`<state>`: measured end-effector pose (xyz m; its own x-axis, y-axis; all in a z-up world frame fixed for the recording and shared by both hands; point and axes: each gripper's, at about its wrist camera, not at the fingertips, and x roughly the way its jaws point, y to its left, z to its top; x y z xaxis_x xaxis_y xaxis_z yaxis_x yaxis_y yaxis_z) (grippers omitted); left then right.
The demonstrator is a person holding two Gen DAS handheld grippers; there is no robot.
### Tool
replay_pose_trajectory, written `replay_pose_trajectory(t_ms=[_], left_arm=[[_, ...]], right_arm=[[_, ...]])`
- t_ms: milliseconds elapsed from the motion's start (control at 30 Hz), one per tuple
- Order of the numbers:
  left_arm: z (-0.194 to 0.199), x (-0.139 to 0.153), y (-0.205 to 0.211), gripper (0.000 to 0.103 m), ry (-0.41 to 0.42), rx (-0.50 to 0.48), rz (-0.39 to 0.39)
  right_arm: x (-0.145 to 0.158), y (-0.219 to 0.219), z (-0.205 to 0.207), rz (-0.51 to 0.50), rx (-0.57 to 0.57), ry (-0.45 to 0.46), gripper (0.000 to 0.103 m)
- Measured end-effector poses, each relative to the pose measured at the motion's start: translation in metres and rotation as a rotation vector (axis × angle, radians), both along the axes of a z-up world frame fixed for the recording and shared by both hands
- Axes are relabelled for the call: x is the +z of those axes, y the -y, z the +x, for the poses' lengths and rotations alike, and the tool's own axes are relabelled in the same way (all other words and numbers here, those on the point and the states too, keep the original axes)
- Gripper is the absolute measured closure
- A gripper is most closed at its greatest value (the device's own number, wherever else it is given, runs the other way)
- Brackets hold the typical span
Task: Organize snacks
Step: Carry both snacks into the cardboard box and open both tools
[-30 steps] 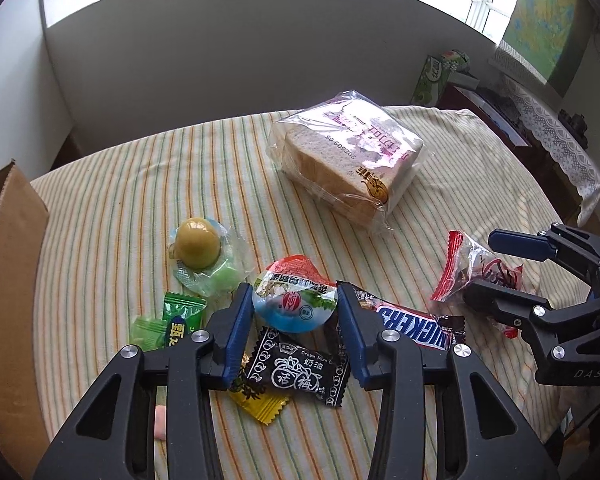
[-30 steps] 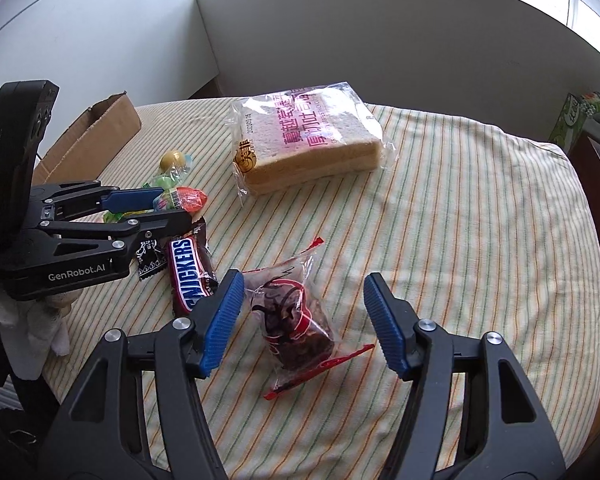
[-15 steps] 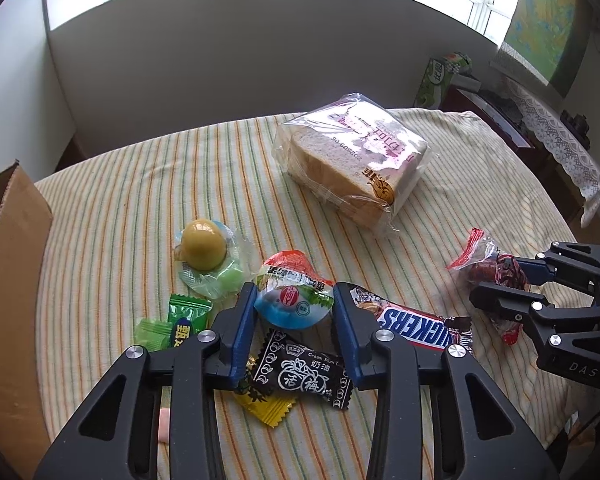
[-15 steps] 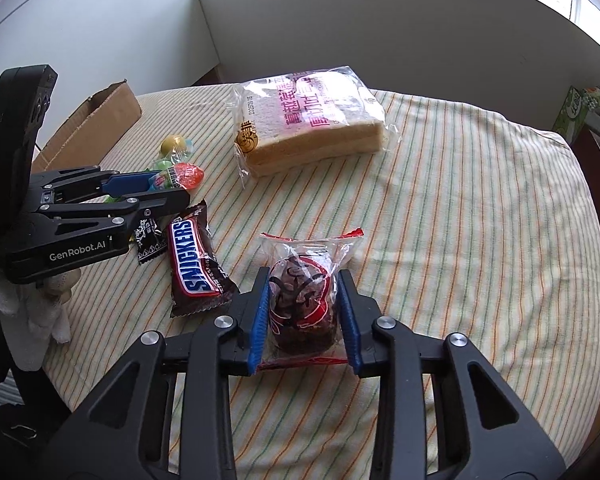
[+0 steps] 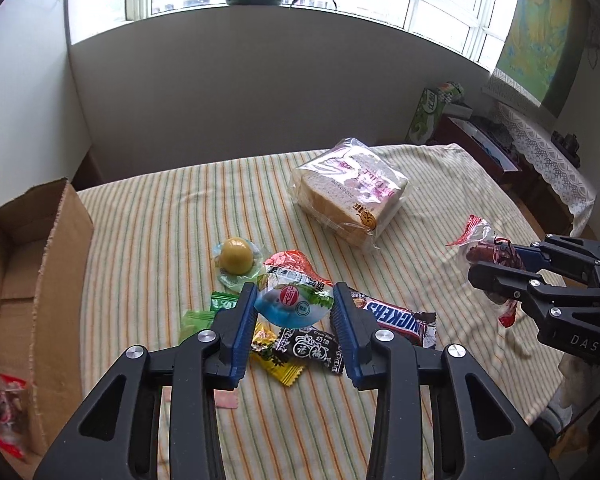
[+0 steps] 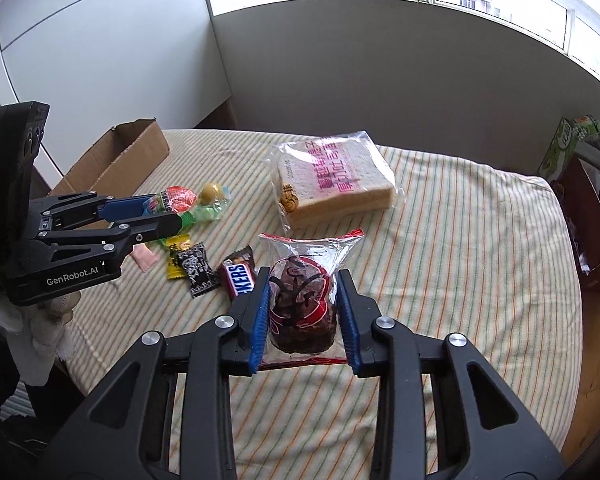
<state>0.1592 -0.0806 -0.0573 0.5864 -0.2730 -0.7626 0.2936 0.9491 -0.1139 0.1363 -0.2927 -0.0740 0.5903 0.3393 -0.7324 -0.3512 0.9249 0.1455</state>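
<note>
- A sealed jelly cup point(image 5: 294, 304) with a red, white and blue lid is clamped between the blue pads of the left tool point(image 5: 294, 312) and is held clear of the striped bench point(image 5: 148, 232).
- A clear packet of dark dried fruit point(image 6: 302, 308) with red edging is gripped by the right tool point(image 6: 303, 316) and is also held above the cloth.
- Left on the bench below the left tool are a Snickers bar point(image 5: 392, 316), a black candy point(image 5: 312, 350), a yellow candy point(image 5: 276, 362) and a green candy point(image 5: 198, 316).
- A round yellow sweet point(image 5: 237, 256) in clear wrap is seen just behind the jelly cup.
- A bagged loaf of sliced bread point(image 5: 350, 196) lies farther back, well apart from the candies.
- An open cardboard box point(image 5: 32, 276) stands at the left edge of the bench; a red-and-clear packet point(image 5: 8, 412) is visible inside it.
</note>
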Motion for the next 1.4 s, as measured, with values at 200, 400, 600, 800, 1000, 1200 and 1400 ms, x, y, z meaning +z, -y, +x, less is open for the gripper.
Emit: replay_pose_trajectory(t_ms=[200,400,600,800,1000,1200,1400], left_arm=[[-0.019,0.021,-0.029,0.067,0.039,0.04,-0.01],[-0.04,0.035,-0.069,0.067,0.075,0.112,-0.024],[-0.056,0.037,-0.112,0.067,0.082,0.187,-0.028],[-0.068,0.038,-0.156,0.067,0.084,0.264,-0.021],[-0.075,0.035,-0.198,0.067,0.08,0.336,-0.024],[-0.078,0.028,-0.229,0.067,0.073,0.388,-0.036],[-0.078,0.022,-0.241,0.066,0.062,0.402,-0.047]], right_arm=[[0.027,-0.043,-0.005,0.004,0.06,0.044,0.071],[0.049,-0.094,-0.006,0.027,0.14,0.07,0.071],[0.065,-0.153,-0.006,0.045,0.226,0.091,0.071],[0.069,-0.209,0.0,0.052,0.299,0.095,0.071],[0.063,-0.253,0.012,0.041,0.341,0.079,0.071],[0.052,-0.291,0.02,0.024,0.376,0.051,0.07],[0.044,-0.309,0.022,0.005,0.386,0.035,0.057]])
